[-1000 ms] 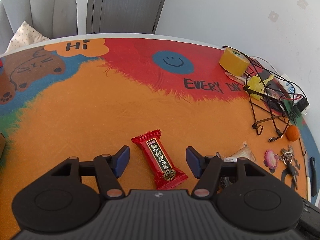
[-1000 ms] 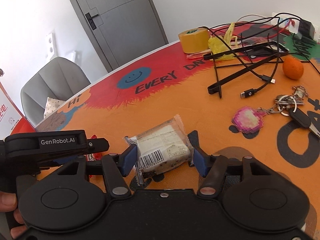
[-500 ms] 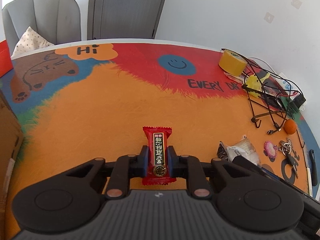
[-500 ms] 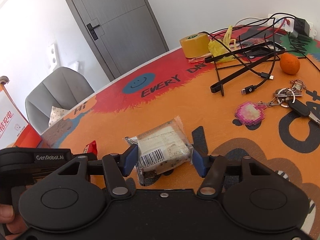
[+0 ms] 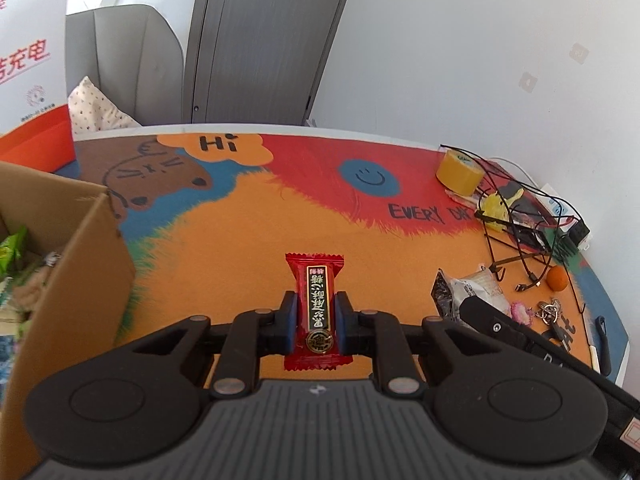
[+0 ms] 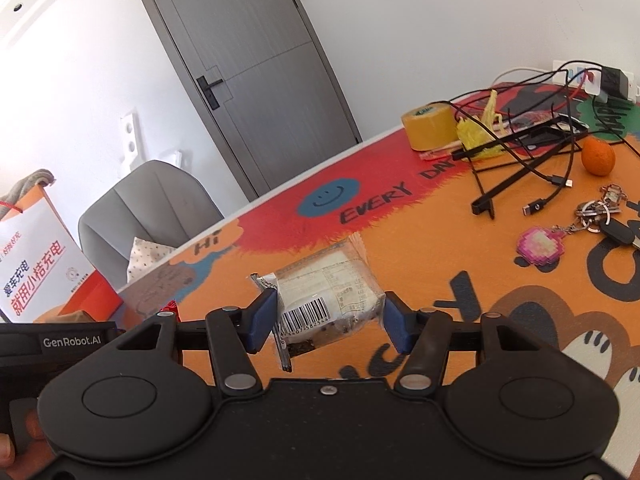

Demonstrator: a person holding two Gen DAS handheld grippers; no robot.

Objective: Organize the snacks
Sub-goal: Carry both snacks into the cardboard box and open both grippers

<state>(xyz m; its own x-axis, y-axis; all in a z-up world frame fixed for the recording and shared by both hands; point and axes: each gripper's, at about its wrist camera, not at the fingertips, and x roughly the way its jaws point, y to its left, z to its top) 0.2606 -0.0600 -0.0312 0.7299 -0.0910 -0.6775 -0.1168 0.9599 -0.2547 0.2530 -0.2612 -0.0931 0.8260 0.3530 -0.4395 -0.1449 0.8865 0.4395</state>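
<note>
My left gripper point(image 5: 316, 322) is shut on a red candy bar point(image 5: 317, 304) and holds it above the orange mat. An open cardboard box point(image 5: 80, 264) with several snack packs inside stands to its left. My right gripper point(image 6: 328, 320) is shut on a clear-wrapped pastry with a barcode point(image 6: 328, 292), lifted off the mat. That pastry point(image 5: 476, 292) also shows in the left wrist view, with the right gripper's body below it. The left gripper's body point(image 6: 60, 344) shows at the left of the right wrist view.
On the colourful mat are a yellow tape roll point(image 5: 458, 172), tangled black cables and a stand point(image 6: 520, 152), an orange point(image 6: 598, 156), keys with a pink charm point(image 6: 540, 246), and a power strip point(image 5: 576, 232). A grey chair point(image 6: 152, 208) and an orange-white paper bag point(image 5: 32, 80) stand behind.
My left gripper closed on the red candy bar, lifted it and swung left, bringing the box into view. My right gripper rose with the pastry in it.
</note>
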